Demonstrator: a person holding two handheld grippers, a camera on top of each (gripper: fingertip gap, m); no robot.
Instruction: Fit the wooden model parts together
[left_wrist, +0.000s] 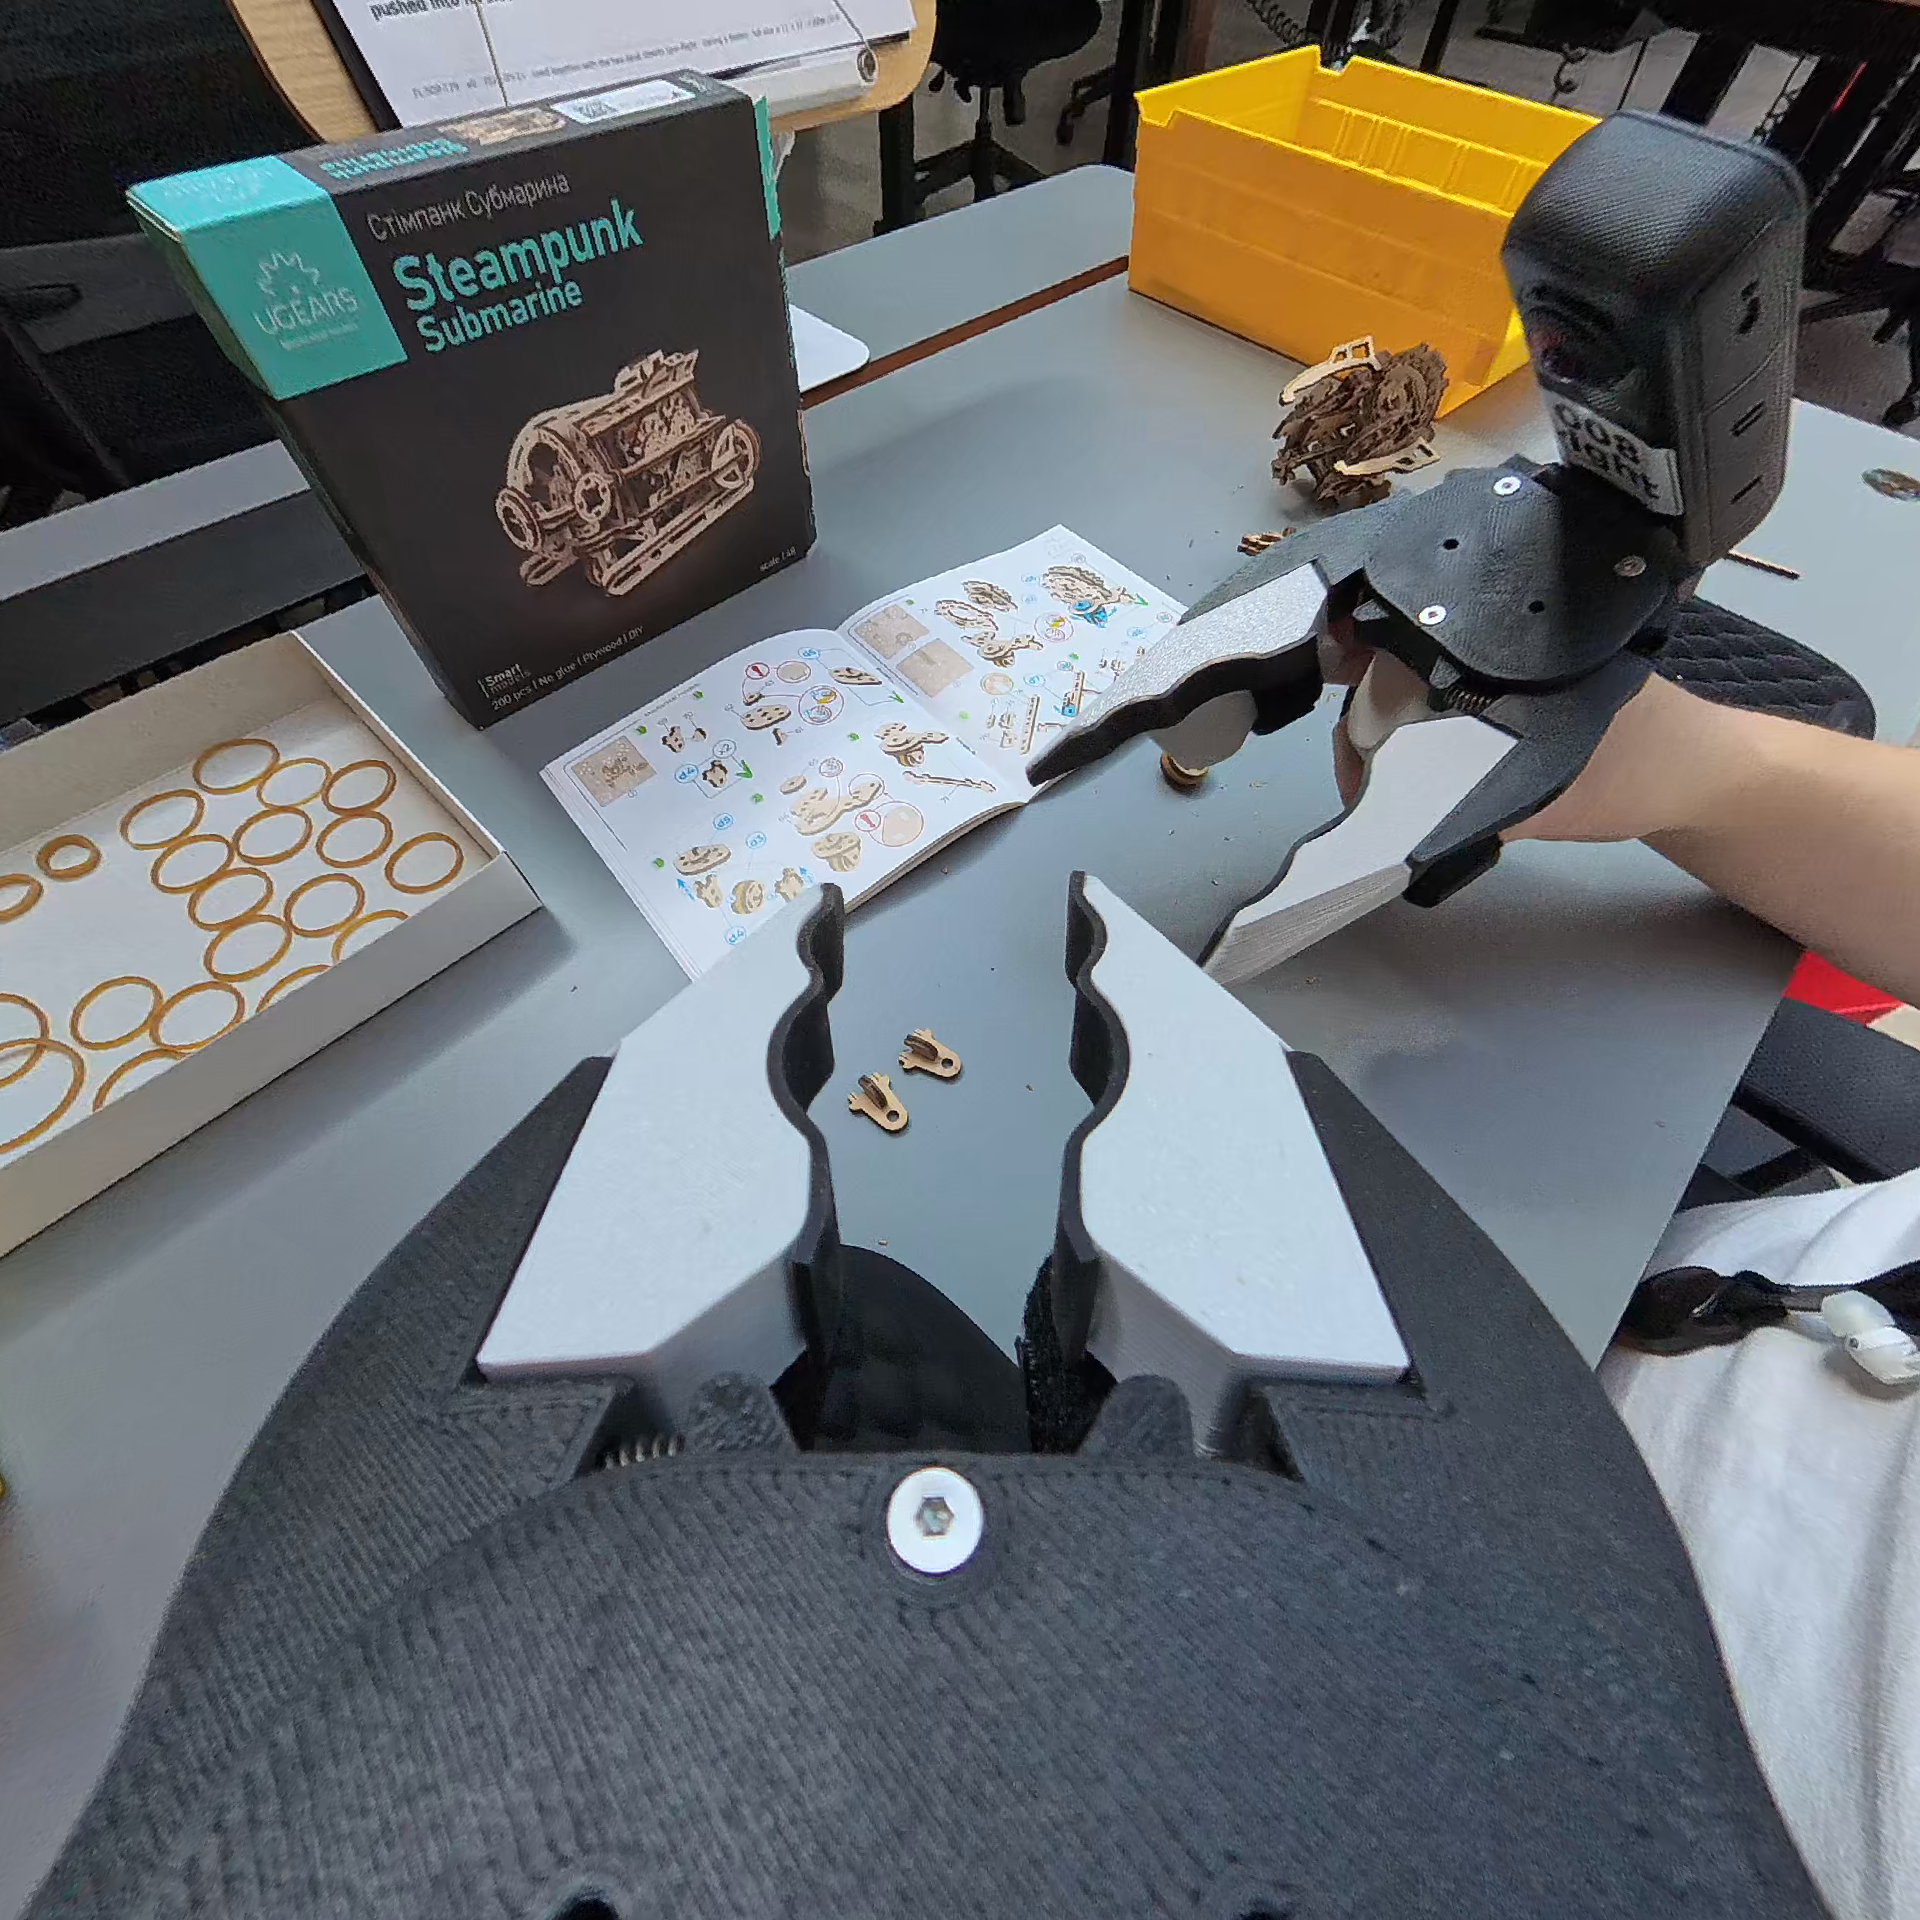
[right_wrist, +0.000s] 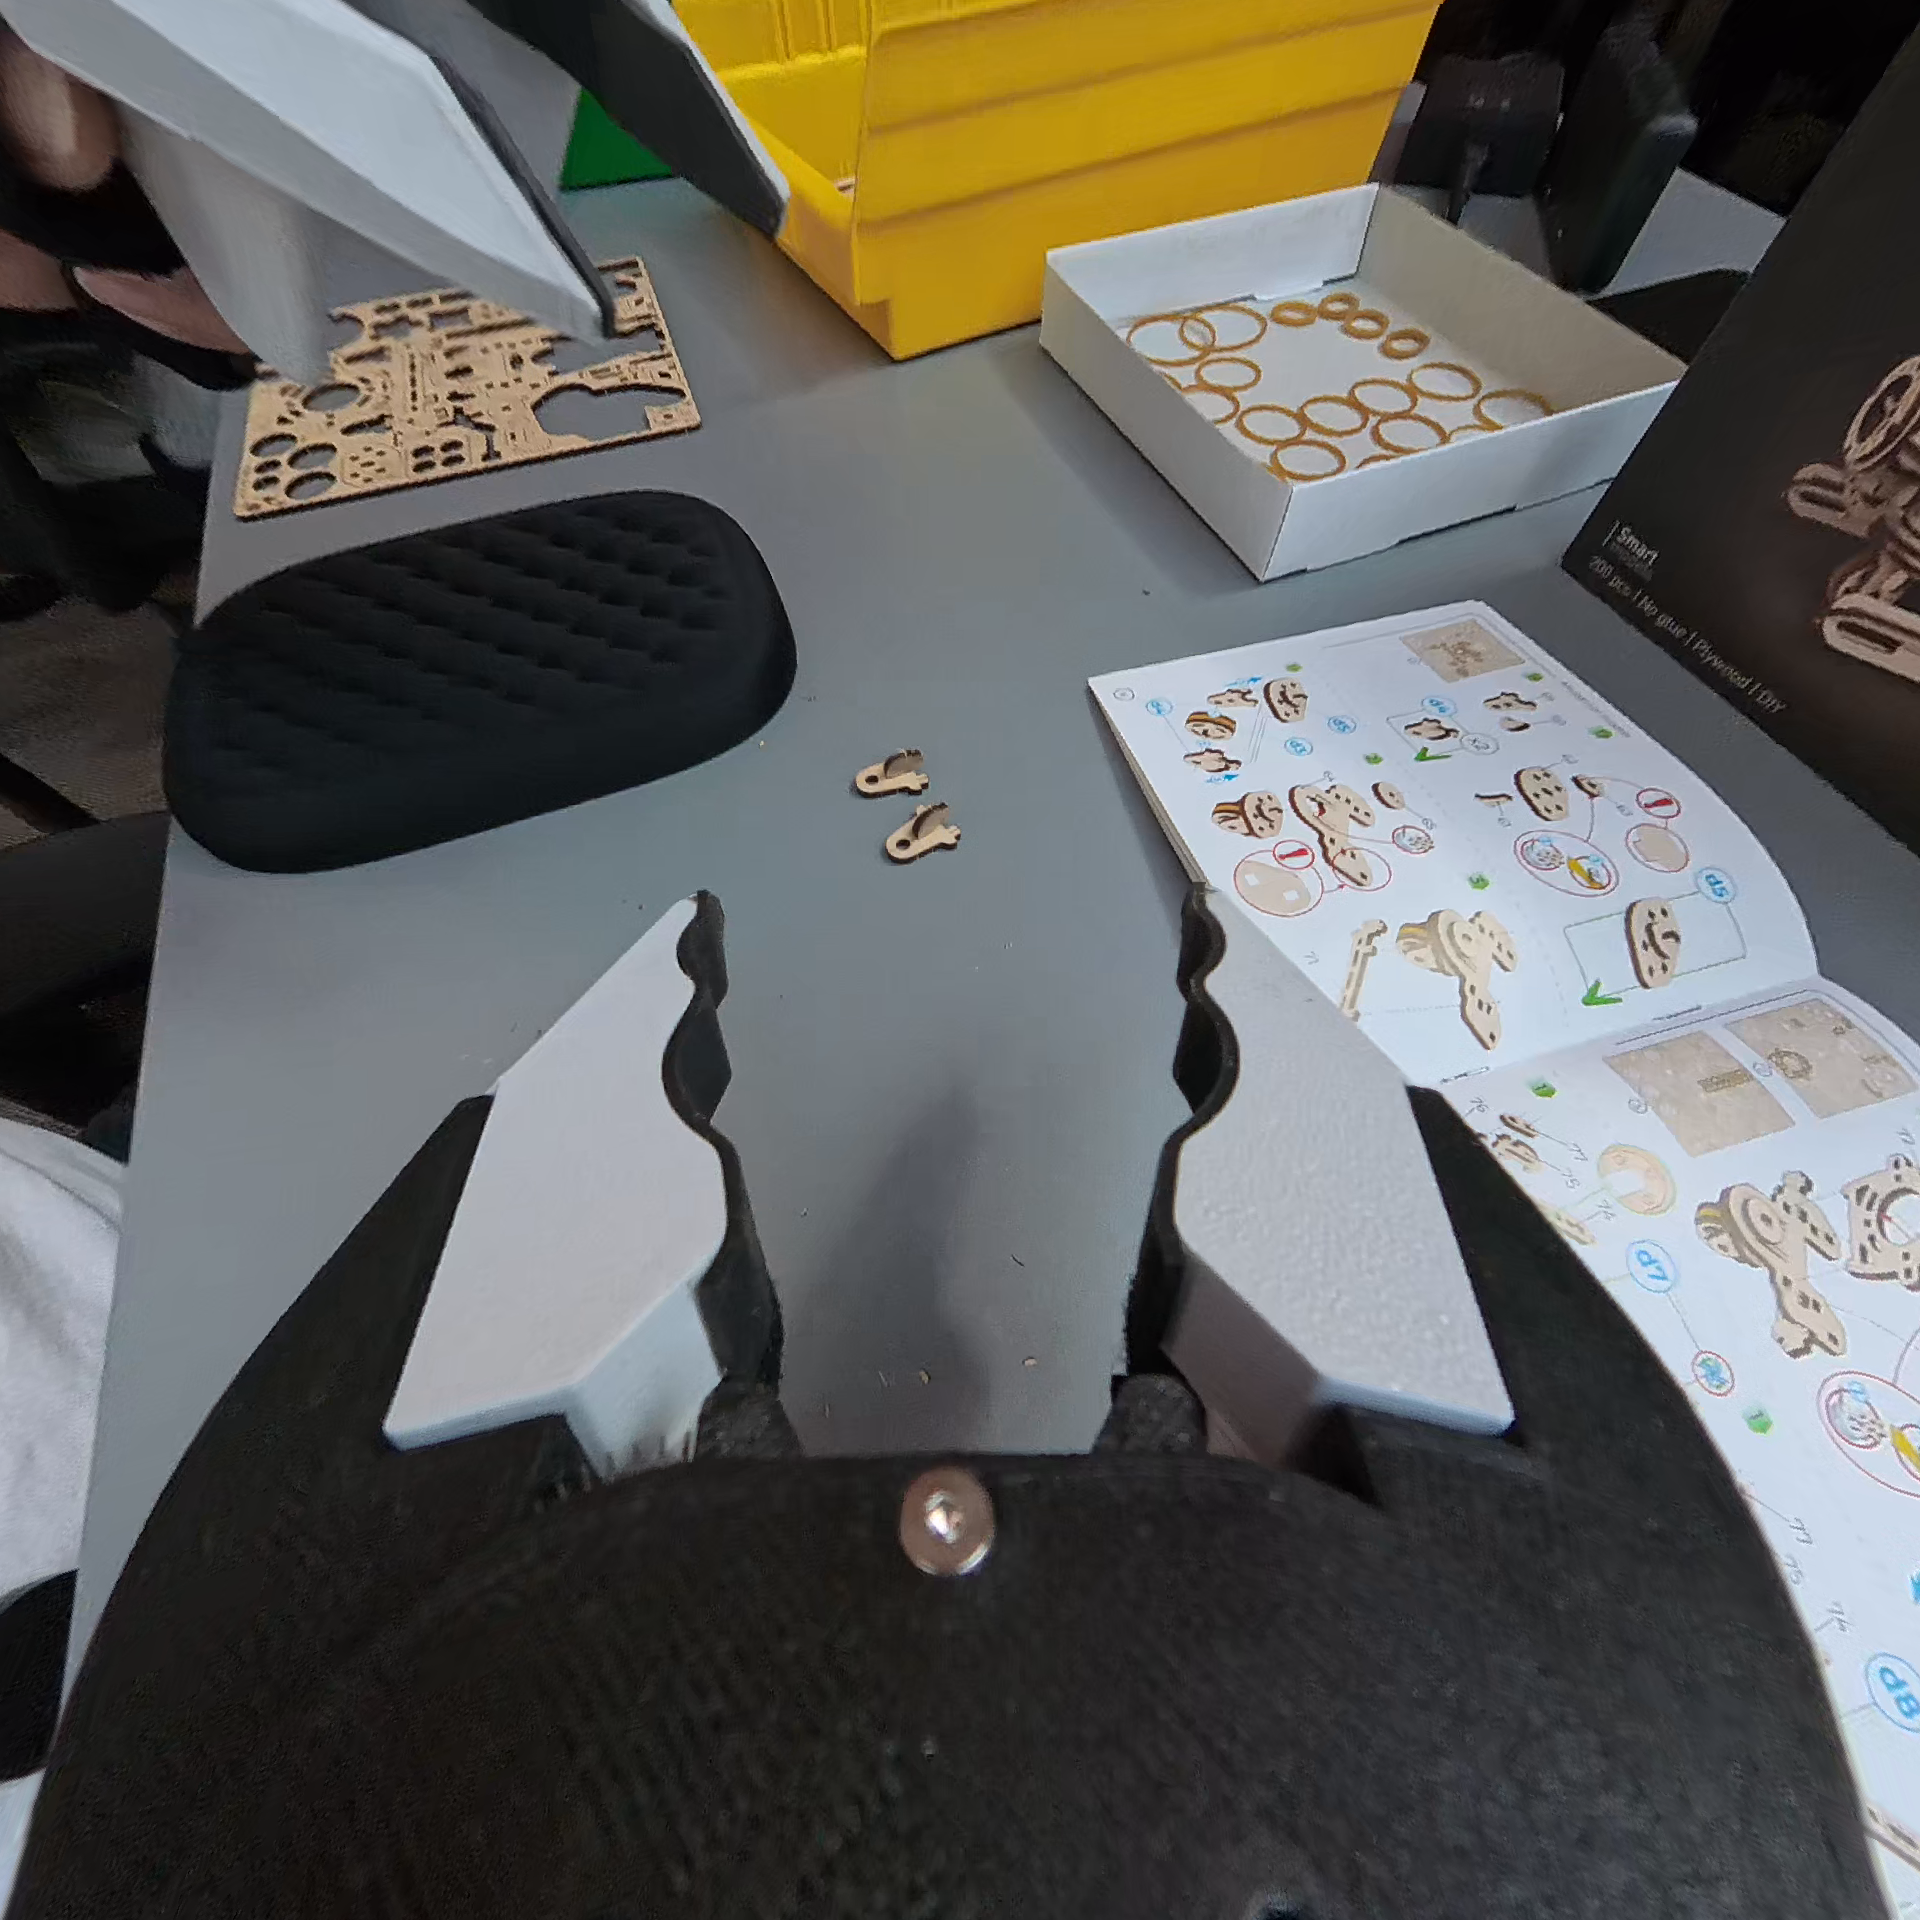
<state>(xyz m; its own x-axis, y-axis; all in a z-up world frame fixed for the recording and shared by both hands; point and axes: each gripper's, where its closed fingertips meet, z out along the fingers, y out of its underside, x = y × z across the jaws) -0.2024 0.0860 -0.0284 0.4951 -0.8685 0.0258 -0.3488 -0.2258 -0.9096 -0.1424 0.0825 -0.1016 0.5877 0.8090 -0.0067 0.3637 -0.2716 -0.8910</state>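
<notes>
Two small flat wooden parts (left_wrist: 930, 1055) (left_wrist: 878, 1101) lie side by side on the grey table (left_wrist: 1039, 447), apart from each other. My left gripper (left_wrist: 951, 904) is open and empty, and the parts lie between its fingers, lower down on the table. In the right wrist view the same parts (right_wrist: 890, 774) (right_wrist: 922, 831) lie just ahead of my right gripper (right_wrist: 951, 904), which is open and empty. The right gripper (left_wrist: 1127, 868) also shows in the left wrist view, held by a hand above the booklet's edge. The left gripper (right_wrist: 686, 265) shows at the upper left of the right wrist view.
An open instruction booklet (left_wrist: 852, 748), the dark kit box (left_wrist: 499, 395), a white tray (left_wrist: 260, 1101) of rubber bands, a yellow bin (left_wrist: 1330, 197) and a part-built wooden model (left_wrist: 1361, 421) ring the table. A punched wooden sheet (right_wrist: 457, 405) and black wrist rest (right_wrist: 478, 675) lie at the left. One gripper's finger ends stand about 10 cm off the other's.
</notes>
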